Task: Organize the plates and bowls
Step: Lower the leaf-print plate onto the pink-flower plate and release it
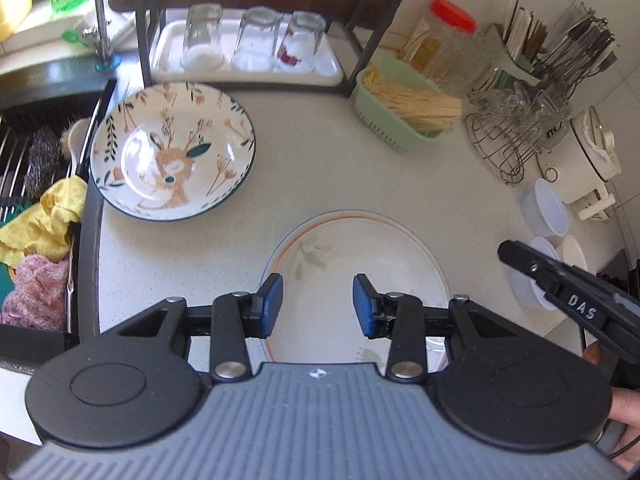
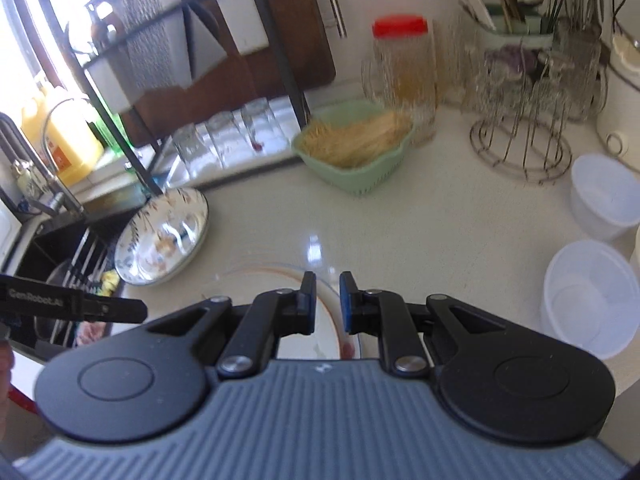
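Observation:
A white plate with an orange rim line (image 1: 360,256) lies flat on the pale counter, near its front edge. My left gripper (image 1: 318,304) hangs over it, open, with nothing between its blue pads. My right gripper (image 2: 327,300) is shut, its pads almost touching and holding nothing; the same plate (image 2: 304,346) shows below it. In the left wrist view, the right gripper (image 1: 506,250) reaches in side-on from the right, above white bowls. A deep deer-patterned plate (image 1: 172,152) sits at the left by the sink. Three white bowls (image 2: 588,296) stand at the right.
The sink (image 1: 44,92) at the left holds a brush and yellow and pink cloths. At the back are a white tray (image 1: 332,68) of upturned glasses under a black rack, a green basket (image 1: 400,136) of sticks, a red-lidded jar (image 1: 452,14) and a wire holder (image 1: 516,128).

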The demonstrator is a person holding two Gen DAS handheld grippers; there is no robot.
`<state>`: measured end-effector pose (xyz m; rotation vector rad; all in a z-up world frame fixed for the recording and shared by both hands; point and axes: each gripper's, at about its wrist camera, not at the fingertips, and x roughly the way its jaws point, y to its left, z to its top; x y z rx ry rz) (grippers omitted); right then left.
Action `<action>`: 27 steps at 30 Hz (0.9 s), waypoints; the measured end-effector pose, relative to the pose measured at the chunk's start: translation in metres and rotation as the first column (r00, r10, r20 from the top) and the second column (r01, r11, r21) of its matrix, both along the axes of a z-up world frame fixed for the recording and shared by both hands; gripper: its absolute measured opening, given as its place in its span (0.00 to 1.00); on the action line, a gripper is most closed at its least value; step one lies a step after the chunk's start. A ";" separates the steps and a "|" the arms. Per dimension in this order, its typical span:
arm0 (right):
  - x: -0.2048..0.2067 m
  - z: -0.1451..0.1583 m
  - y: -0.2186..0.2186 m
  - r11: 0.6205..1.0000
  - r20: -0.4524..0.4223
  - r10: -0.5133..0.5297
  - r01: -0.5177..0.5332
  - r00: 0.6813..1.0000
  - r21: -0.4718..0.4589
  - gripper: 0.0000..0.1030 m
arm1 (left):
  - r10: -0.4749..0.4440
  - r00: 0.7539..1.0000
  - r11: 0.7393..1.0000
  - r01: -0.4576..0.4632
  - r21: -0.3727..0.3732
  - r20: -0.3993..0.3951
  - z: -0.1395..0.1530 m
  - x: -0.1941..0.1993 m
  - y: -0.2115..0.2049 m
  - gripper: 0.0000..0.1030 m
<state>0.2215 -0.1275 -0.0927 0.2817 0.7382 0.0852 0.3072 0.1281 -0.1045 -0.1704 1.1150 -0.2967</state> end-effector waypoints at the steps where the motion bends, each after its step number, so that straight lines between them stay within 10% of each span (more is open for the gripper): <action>1: -0.003 0.007 -0.001 1.000 0.019 -0.003 0.003 1.000 -0.003 0.15 | -0.012 1.000 1.000 0.012 0.009 0.019 0.006 -0.003 -0.004 0.42; 27: -0.093 0.068 -0.053 1.000 0.157 0.014 -0.015 0.988 0.005 0.15 | 0.052 0.956 0.997 -0.065 0.034 0.289 0.092 -0.093 -0.065 0.42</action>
